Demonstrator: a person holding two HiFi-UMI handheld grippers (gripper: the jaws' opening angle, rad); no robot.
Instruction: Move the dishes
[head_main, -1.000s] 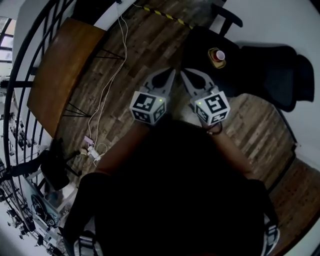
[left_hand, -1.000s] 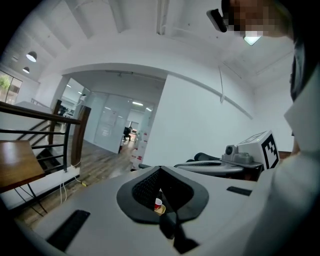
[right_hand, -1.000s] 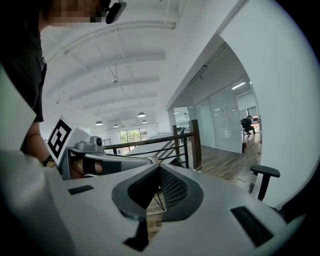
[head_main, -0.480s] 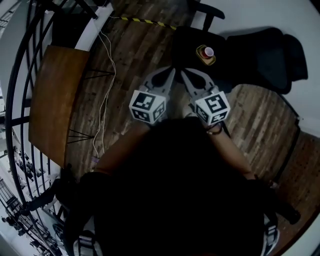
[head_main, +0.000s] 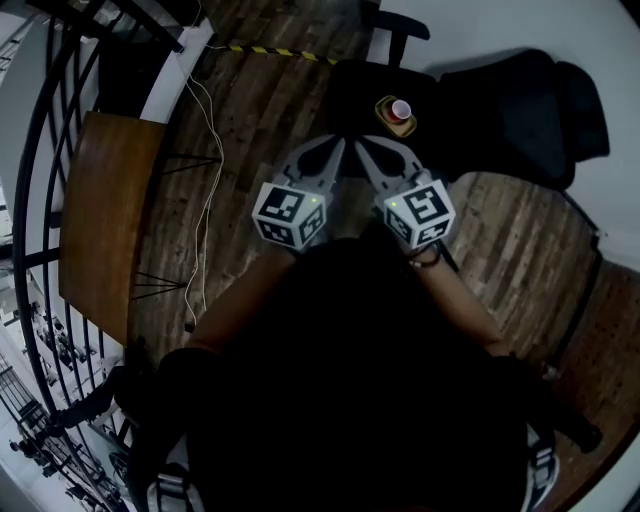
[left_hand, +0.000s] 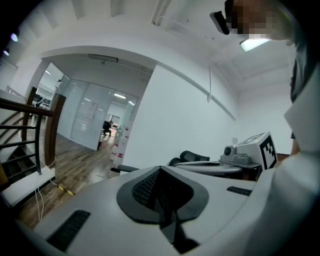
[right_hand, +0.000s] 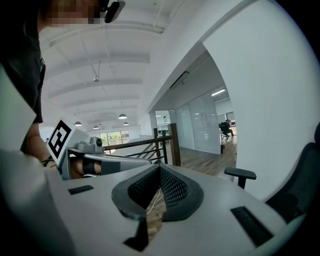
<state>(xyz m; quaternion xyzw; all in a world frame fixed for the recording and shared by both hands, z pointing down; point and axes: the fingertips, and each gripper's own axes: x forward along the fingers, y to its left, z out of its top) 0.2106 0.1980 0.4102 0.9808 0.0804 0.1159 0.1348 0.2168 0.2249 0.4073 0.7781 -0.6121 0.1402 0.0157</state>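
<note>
Plainly, no dish is in hand yet. The left hand-held gripper (head_main: 337, 150) and the right hand-held gripper (head_main: 364, 150) are carried side by side, close against the person's chest and pointing away over the wooden floor (head_main: 270, 90). In the left gripper view the jaws meet at their tips with nothing between them. In the right gripper view they stand all but together, with only a thin slit of floor showing through and nothing held.

The task's things lie straight ahead and farther off: a small yellowish dish (head_main: 386, 104) with a pink cup (head_main: 402, 109) touching it or standing in it. Both rest on a dark surface; I cannot tell whether it is a seat or a low tabletop.

The step in hand looks like the approach. To do it well, I would close in squarely, part the jaws before reaching down, and take the dish by its rim so the cup is not tipped.

Room is fair. A black office chair (head_main: 540, 110) stands just right of the dark surface. A white cable (head_main: 205, 170) trails along the floor on the left, with a wooden tabletop (head_main: 100, 220) and a railing (head_main: 50, 150) beyond it, so the straight path ahead is the open one.
</note>
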